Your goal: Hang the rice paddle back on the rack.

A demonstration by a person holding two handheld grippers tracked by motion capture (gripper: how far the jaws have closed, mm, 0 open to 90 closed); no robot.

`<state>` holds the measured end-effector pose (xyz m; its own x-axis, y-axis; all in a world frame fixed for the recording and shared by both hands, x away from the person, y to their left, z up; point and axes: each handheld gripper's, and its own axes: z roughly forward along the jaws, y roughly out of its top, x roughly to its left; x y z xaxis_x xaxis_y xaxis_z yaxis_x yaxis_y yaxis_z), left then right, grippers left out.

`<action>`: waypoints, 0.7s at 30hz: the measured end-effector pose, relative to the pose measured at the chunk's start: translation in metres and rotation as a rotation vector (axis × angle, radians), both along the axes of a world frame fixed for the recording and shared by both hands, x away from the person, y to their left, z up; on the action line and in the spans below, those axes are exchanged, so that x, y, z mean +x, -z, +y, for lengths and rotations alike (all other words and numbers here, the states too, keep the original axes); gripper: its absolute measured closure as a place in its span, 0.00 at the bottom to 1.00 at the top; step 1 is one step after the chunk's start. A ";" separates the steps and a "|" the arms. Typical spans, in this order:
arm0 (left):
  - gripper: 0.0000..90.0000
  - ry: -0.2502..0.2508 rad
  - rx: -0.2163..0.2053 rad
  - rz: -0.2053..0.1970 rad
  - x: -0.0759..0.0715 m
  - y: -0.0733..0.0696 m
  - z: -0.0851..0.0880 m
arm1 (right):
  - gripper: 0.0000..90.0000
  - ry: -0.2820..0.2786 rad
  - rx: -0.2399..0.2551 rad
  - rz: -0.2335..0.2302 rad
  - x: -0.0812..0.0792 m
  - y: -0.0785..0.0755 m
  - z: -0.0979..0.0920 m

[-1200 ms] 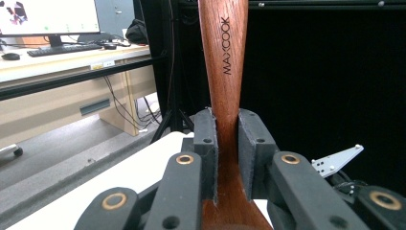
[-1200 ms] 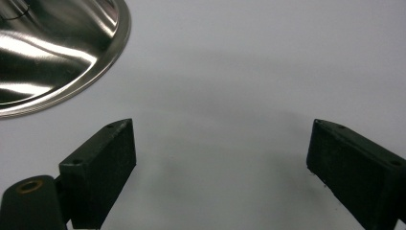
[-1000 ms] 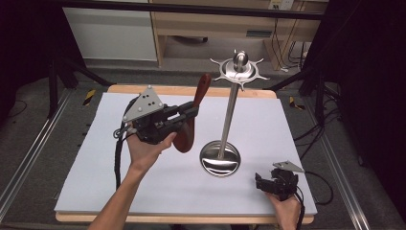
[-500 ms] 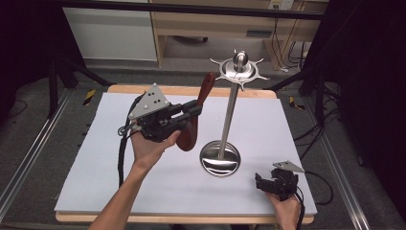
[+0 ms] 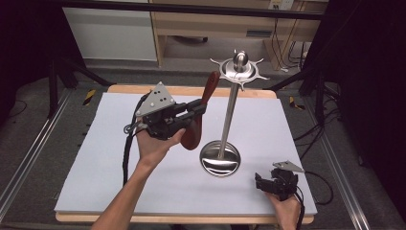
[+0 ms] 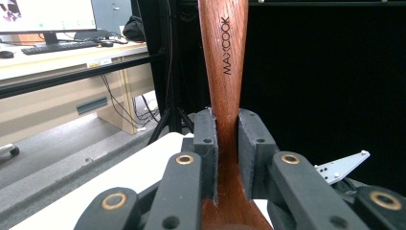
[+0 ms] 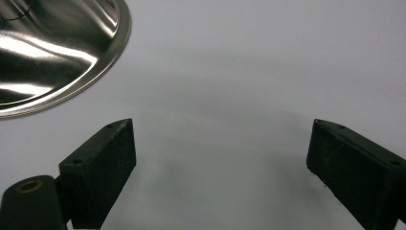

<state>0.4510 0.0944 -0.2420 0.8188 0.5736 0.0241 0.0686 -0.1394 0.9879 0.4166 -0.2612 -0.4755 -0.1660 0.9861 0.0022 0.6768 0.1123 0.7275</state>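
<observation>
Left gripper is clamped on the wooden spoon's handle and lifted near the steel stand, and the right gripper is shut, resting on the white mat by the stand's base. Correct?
Not quite: the right gripper is open; the right gripper view shows its jaws spread wide over the white mat, nothing between them. The rest holds: the left gripper clamps the wooden spoon near the steel stand.

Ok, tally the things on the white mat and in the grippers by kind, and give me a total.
Wooden spoon, gripped by its handle in the left gripper: 1
Steel utensil stand with hooked top: 1
Grippers, counting the open right gripper resting near the stand's base: 2
Total: 4
</observation>
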 end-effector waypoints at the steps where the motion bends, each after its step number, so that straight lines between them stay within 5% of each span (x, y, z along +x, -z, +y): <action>1: 0.87 0.000 -0.002 0.001 0.000 0.000 -0.001 | 0.11 0.000 0.000 0.000 0.000 0.000 0.000; 21: 0.87 0.002 -0.019 -0.011 0.006 0.005 -0.008 | 0.11 -0.002 0.000 0.001 0.000 0.000 0.000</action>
<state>0.4575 0.0861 -0.2472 0.8199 0.5721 0.0221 0.0573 -0.1204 0.9911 0.4166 -0.2611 -0.4755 -0.1676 0.9859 0.0021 0.6770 0.1135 0.7271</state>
